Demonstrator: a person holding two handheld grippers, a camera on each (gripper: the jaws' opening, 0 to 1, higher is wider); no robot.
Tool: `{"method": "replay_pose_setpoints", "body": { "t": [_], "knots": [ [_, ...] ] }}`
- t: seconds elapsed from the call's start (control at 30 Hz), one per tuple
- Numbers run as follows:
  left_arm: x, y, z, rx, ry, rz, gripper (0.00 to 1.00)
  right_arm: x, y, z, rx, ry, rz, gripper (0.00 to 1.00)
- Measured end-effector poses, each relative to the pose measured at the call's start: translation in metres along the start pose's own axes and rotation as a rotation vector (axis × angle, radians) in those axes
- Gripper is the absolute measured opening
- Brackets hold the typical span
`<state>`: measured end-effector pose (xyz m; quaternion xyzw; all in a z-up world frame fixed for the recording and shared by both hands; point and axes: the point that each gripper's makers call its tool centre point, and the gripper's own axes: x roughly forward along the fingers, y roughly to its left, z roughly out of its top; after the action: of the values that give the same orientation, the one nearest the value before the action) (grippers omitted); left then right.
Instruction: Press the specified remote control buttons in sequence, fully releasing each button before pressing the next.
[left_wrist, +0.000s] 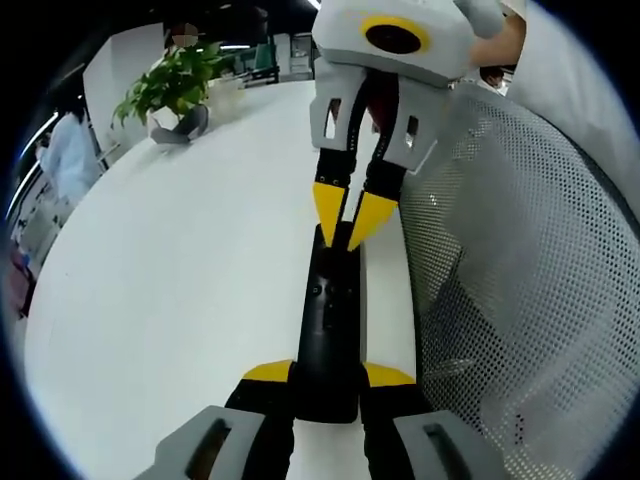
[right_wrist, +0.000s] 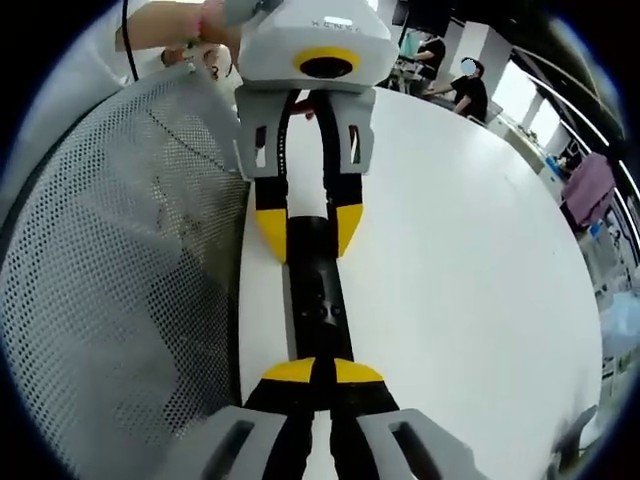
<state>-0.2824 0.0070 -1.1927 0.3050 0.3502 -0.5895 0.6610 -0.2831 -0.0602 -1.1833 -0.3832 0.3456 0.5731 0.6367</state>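
Left tongs (left_wrist: 328, 374), yellow-tipped, clamp the near end of a slim black plastic remote control (left_wrist: 329, 330) from both sides. Right tongs (right_wrist: 321, 371), tips nearly together, rest on the remote's opposite end; firm grip vs. light touch can't be told. Remote lies along the edge of a smooth white surface (left_wrist: 180, 280), just beside a grey perforated mesh chair back (left_wrist: 520, 260).

Risks: closed tips are broad, buttons small, so adjacent buttons may get pressed; a hard push could tip the remote off the edge.
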Motion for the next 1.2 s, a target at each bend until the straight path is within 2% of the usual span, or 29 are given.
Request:
{"method": "replay_pose_setpoints", "body": {
  "t": [0.13, 0.2, 0.47, 0.53, 0.57, 0.7, 0.73, 0.77, 0.8, 0.9, 1.0, 1.03, 1.2],
  "knots": [
    [0.000, 0.000, 0.000, -0.003, -0.004, 0.003, 0.24, -0.001, -0.003, 0.000, 0.008, -0.009, 0.004, 0.00],
    [0.000, 0.000, 0.000, -0.002, -0.008, 0.003, 0.24, 0.001, -0.001, -0.002, 0.034, 0.002, 0.030, 0.00],
    [0.000, 0.000, 0.000, 0.003, -0.002, 0.001, 0.24, 0.005, -0.003, 0.002, -0.025, 0.026, 0.040, 0.00],
    [-0.001, 0.001, -0.001, 0.003, -0.005, -0.001, 0.24, 0.005, -0.003, 0.002, -0.068, 0.042, 0.044, 0.00],
    [-0.001, 0.001, -0.001, 0.004, -0.006, -0.001, 0.24, 0.005, -0.004, 0.001, -0.048, 0.037, 0.047, 0.00],
    [-0.001, 0.001, -0.001, 0.002, -0.009, 0.000, 0.24, 0.004, -0.005, 0.003, 0.126, -0.045, 0.065, 0.00],
    [-0.001, 0.001, -0.001, 0.001, -0.011, 0.000, 0.24, 0.003, -0.007, 0.005, 0.148, -0.071, 0.059, 0.00],
    [-0.001, 0.001, -0.001, 0.001, -0.011, -0.001, 0.24, 0.003, -0.012, 0.006, 0.131, -0.091, 0.022, 0.00],
    [-0.001, 0.001, -0.001, 0.001, -0.011, -0.001, 0.24, 0.002, -0.012, 0.006, 0.109, -0.083, 0.016, 0.00],
    [-0.001, 0.001, -0.001, 0.002, -0.012, -0.002, 0.24, 0.006, -0.007, 0.016, 0.058, -0.078, 0.029, 0.00],
    [-0.001, 0.001, -0.001, 0.000, -0.015, -0.002, 0.24, 0.016, -0.004, 0.008, -0.012, -0.008, 0.048, 0.00],
    [-0.001, 0.001, -0.001, -0.001, -0.017, -0.001, 0.24, 0.014, -0.005, 0.013, -0.033, -0.021, 0.039, 0.00],
    [-0.001, 0.002, -0.001, 0.001, -0.013, -0.001, 0.24, 0.013, -0.004, 0.013, -0.025, 0.004, 0.026, 0.00]
  ]
}}
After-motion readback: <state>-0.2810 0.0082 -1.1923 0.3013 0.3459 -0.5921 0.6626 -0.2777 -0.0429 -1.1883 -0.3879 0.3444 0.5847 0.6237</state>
